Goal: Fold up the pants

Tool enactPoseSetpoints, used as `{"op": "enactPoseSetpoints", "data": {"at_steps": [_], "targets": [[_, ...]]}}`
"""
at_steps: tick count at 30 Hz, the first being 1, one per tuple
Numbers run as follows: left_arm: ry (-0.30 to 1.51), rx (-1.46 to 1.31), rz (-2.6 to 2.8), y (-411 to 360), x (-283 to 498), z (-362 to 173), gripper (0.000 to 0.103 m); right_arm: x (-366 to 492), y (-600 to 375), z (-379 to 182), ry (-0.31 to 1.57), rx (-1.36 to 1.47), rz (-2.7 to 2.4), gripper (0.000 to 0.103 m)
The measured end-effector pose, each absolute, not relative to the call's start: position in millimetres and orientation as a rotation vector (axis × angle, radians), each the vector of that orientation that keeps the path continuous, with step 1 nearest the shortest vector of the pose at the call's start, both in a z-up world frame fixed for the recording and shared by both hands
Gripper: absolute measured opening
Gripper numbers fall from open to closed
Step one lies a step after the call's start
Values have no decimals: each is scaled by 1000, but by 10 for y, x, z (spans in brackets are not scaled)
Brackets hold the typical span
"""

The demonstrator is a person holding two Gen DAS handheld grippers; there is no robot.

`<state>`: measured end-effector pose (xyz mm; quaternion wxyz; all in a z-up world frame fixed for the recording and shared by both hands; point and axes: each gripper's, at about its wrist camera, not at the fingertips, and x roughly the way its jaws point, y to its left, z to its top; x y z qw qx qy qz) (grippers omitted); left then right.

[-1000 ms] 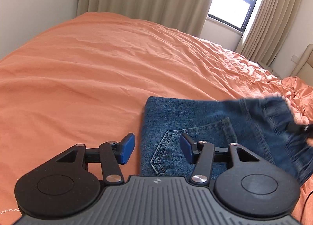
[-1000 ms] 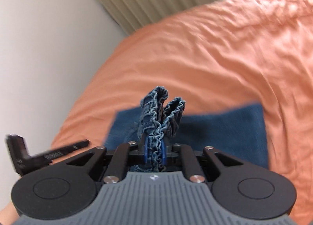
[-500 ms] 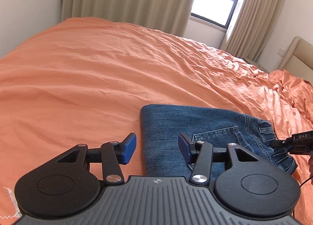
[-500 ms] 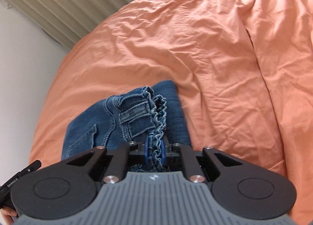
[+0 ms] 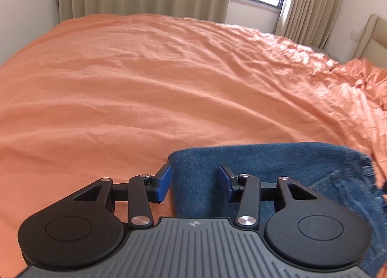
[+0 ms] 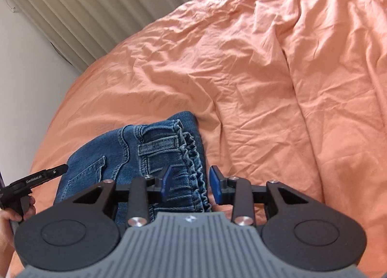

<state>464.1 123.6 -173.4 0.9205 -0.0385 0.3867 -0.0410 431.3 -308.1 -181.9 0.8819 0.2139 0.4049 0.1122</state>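
Folded denim jeans [image 6: 135, 154] are lying on the orange bedsheet [image 6: 278, 84], right under and in front of both grippers.

Right gripper [image 6: 191, 184]: jaws have just been opening and are now standing apart, w/ the elastic waistband [image 6: 191, 154] sitting loose between the blue pads, neither pad pressing on it. So it's letting go, not holding.

Left gripper [image 5: 193, 187]: jaws have just been closing a bit but are standing open w/ a clear gap. The folded edge [image 5: 183, 176] of the jeans is running between the pads, nearer the left pad; I can't see any pinch yet.

Handling, my guess: denim is soft but thick-ish, stacked in several layers, so the bundle is prob. moderately heavy for cloth and will sag and slide if lifted by one corner. Not fragile, not slippery; the weave should grip the pads well. Gathered elastic band is bulky and springy, may puff the top layer up. Best hold looks like the fold edge in front of the left gripper and the band/belt loop [image 6: 157, 147] area ahead of the right gripper, taking all layers at once.
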Motion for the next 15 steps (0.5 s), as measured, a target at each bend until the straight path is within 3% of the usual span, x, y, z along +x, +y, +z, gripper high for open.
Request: {"op": "enactPoseSetpoints", "data": {"at_steps": [6,9,15], "targets": [[855,-13,-14,1185,4906,-1986,50,4067,-2918,-1742,748,305,177,24],[838,53,12,1104,4851,-1885,43,3900,-2906,-1663,697,305,181,24],[771,101,-43,1017,4252,-1492,43,3526,-2752,-1573,631,258,257,21]]}}
